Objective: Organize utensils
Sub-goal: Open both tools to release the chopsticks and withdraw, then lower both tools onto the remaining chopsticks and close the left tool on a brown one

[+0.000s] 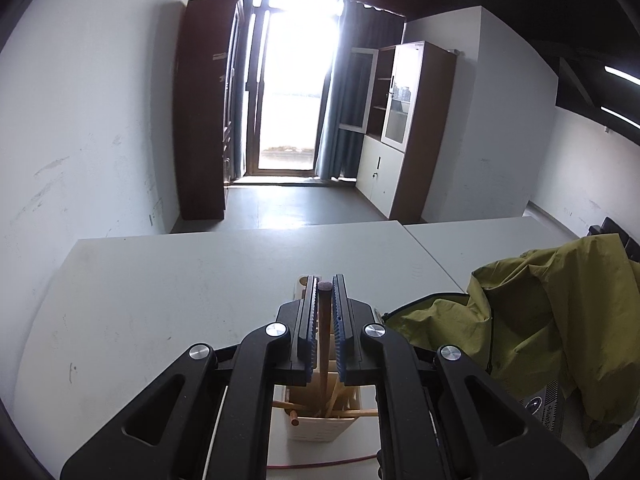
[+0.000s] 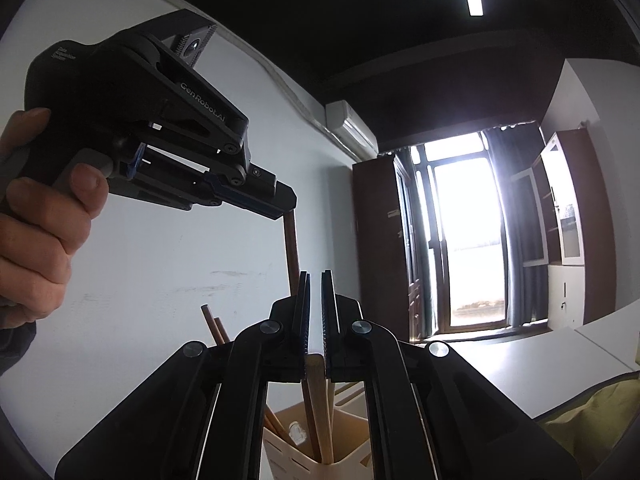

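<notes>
A cream slotted utensil holder (image 1: 320, 426) stands on the white table below both grippers; it also shows in the right wrist view (image 2: 308, 456). Several wooden-handled utensils stand in it. My left gripper (image 1: 324, 292) is shut on the top of one upright wooden handle (image 1: 323, 344). In the right wrist view the left gripper (image 2: 284, 206) holds that handle (image 2: 292, 252) from above. My right gripper (image 2: 315, 280) is shut on the flat end of another wooden utensil (image 2: 318, 400) that reaches down into the holder.
An olive-green jacket (image 1: 552, 320) lies on the table right of the holder, over a box. A red cable (image 1: 320, 465) runs along the near table. The white table (image 1: 160, 300) reaches left and back. Cabinets and a bright balcony door stand behind.
</notes>
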Demonstrator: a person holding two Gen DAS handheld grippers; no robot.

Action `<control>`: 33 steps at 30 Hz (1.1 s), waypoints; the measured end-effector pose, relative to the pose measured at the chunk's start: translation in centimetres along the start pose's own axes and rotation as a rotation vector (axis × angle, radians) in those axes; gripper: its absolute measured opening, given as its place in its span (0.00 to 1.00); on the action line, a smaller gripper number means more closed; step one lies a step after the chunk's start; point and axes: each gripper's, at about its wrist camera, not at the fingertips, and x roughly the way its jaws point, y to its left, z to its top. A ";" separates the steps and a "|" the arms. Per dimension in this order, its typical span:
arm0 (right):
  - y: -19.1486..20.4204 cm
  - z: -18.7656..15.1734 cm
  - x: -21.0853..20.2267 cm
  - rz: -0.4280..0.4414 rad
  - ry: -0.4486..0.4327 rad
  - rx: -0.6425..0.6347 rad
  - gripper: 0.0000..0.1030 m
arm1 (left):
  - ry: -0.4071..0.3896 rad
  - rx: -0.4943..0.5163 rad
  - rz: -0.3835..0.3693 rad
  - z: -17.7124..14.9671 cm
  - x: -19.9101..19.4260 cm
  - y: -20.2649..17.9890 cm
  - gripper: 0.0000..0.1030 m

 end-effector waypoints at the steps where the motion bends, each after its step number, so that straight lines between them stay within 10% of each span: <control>1: -0.1 0.5 -0.5 0.006 -0.006 0.005 0.25 | -0.002 0.001 0.005 0.0 -0.3 0.1 0.07; 2: -0.2 1.1 -1.2 0.011 -0.026 0.015 0.49 | -0.003 0.002 0.002 0.1 -0.7 0.1 0.08; 4: -0.3 2.2 -2.8 0.010 -0.068 0.033 0.65 | -0.004 0.006 -0.002 0.2 -1.4 0.1 0.15; 8: -0.6 4.4 -5.2 0.048 -0.044 0.066 0.80 | -0.039 -0.002 0.002 0.1 -3.5 0.6 0.55; 14: 0.2 4.0 -7.1 0.215 0.202 0.057 0.87 | -0.064 -0.031 0.047 -2.2 -6.8 3.6 0.90; 28: 5.8 -7.8 -2.8 0.321 0.792 -0.267 0.85 | 0.471 -0.099 0.187 -21.1 0.7 10.3 0.88; 33: 5.4 -11.9 -1.4 0.336 0.955 -0.292 0.37 | 0.640 -0.136 0.180 -25.4 3.5 10.3 0.55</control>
